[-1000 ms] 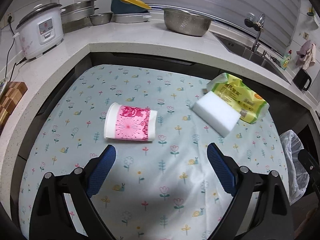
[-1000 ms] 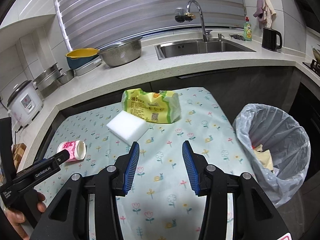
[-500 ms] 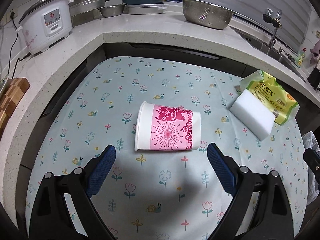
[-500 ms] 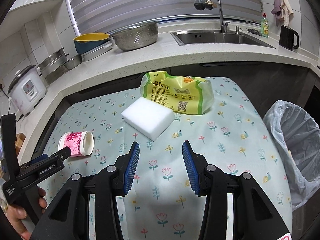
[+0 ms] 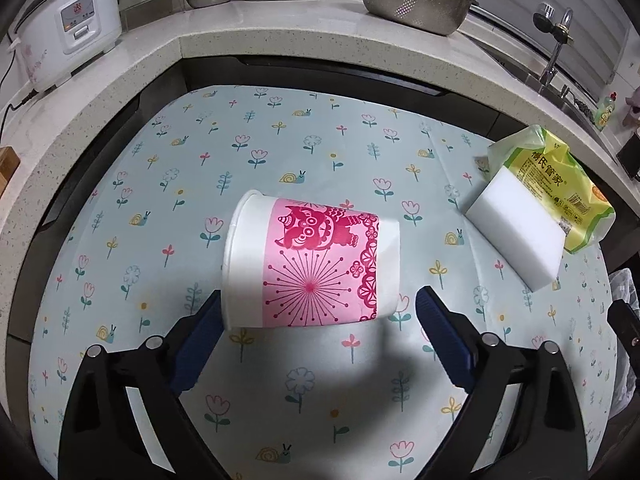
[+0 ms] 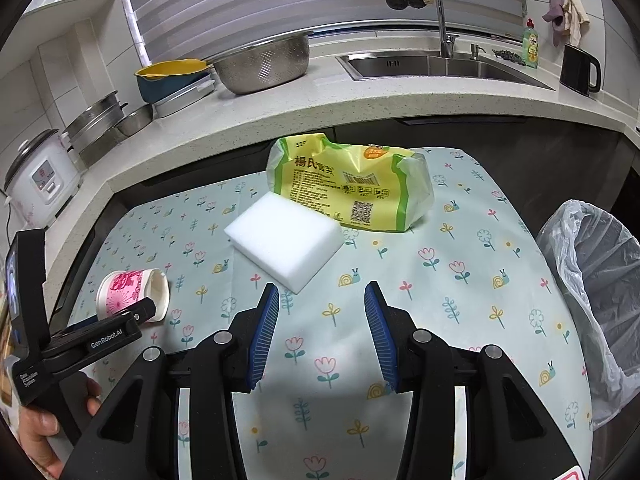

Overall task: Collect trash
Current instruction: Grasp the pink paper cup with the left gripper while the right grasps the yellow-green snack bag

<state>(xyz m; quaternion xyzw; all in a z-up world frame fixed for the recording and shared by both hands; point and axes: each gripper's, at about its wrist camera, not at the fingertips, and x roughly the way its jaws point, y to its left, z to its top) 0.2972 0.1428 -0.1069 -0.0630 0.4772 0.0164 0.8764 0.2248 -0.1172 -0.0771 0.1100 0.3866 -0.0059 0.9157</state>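
Note:
A pink-and-white paper cup [image 5: 312,268] lies on its side on the flowered tablecloth [image 5: 320,152], mouth to the left. My left gripper [image 5: 320,308] is open, its blue pads at the cup's near edge on either side, not closed on it. The cup also shows in the right wrist view [image 6: 128,292], with the left gripper [image 6: 136,316] beside it. A white sponge block [image 6: 284,240] and a yellow-green plastic package [image 6: 348,188] lie ahead of my right gripper [image 6: 320,296], which is open and empty. The lined trash bin [image 6: 600,280] stands off the table's right edge.
The L-shaped counter [image 6: 320,108] wraps the table's far and left sides, holding a rice cooker [image 5: 68,20], steel colander [image 6: 264,64], bowls and trays. A sink with tap [image 6: 436,60], soap bottle and black kettle [image 6: 580,68] are far right.
My left gripper has moved forward until the cup sits between its open pads. My right gripper has moved forward and left toward the sponge; the bin has slid to the right edge of view.

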